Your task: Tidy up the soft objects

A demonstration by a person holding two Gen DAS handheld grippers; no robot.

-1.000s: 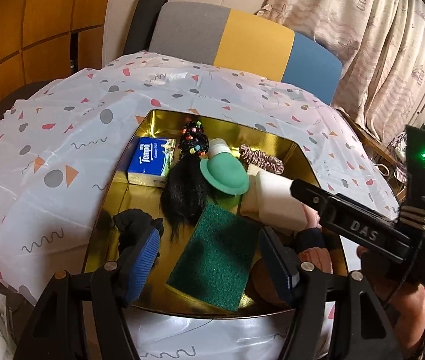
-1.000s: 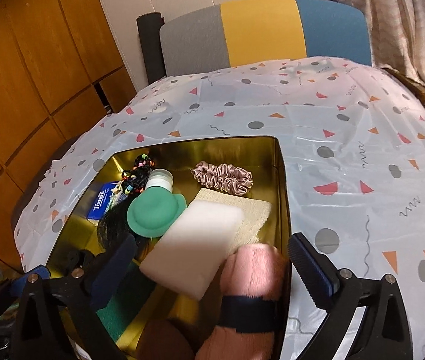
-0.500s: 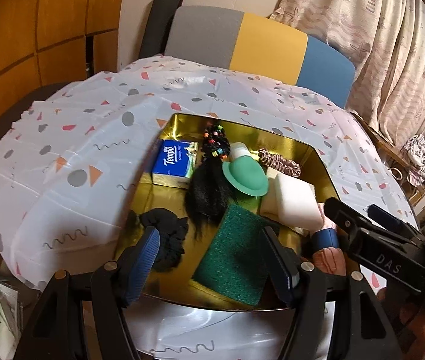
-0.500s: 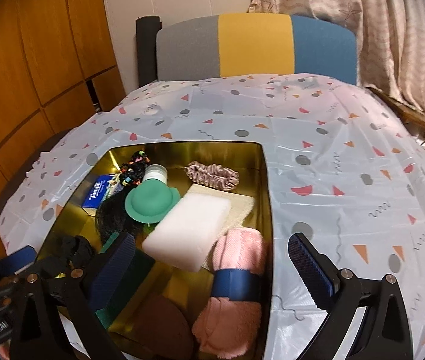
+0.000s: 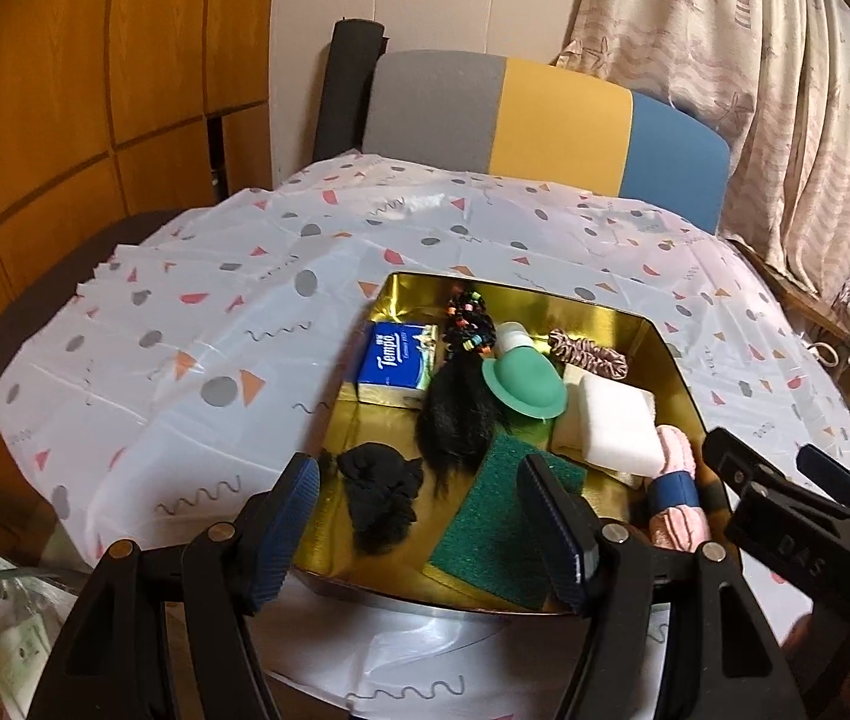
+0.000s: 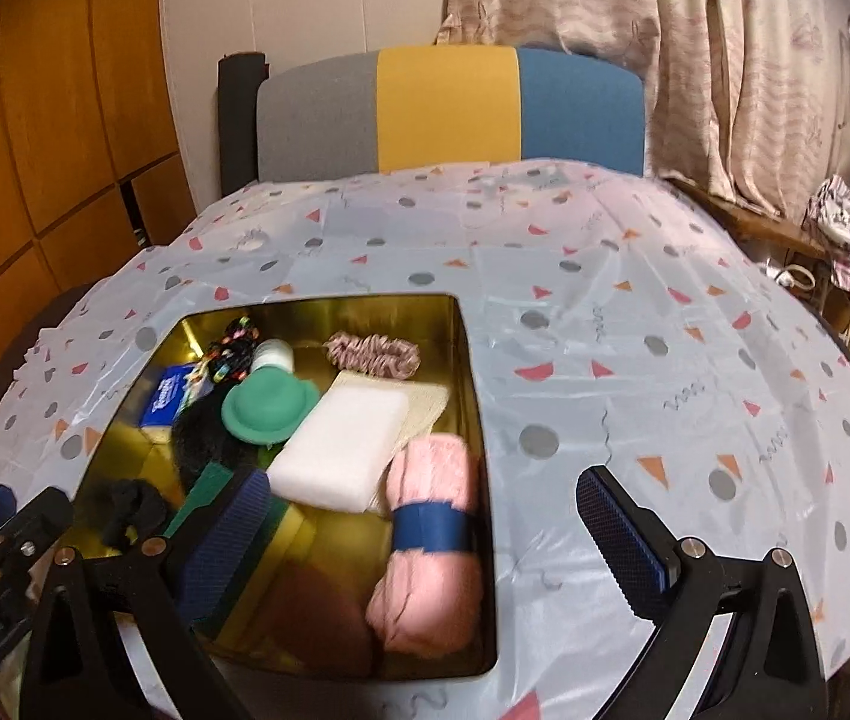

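Only right view (image 6: 317, 618) shows brown cloth

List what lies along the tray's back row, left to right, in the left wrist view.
Tissue pack → beaded hair ties → white cap → pink scrunchie.

Both grippers are backing up and away from the gold tray (image 6: 473, 420). The pink towel roll (image 6: 431, 516), between the right gripper (image 6: 425, 531) fingers a second ago, is now lying free along the tray's right wall, that gripper empty and wide. The left gripper (image 5: 419, 522) is clearing the black cloth (image 5: 380, 495).
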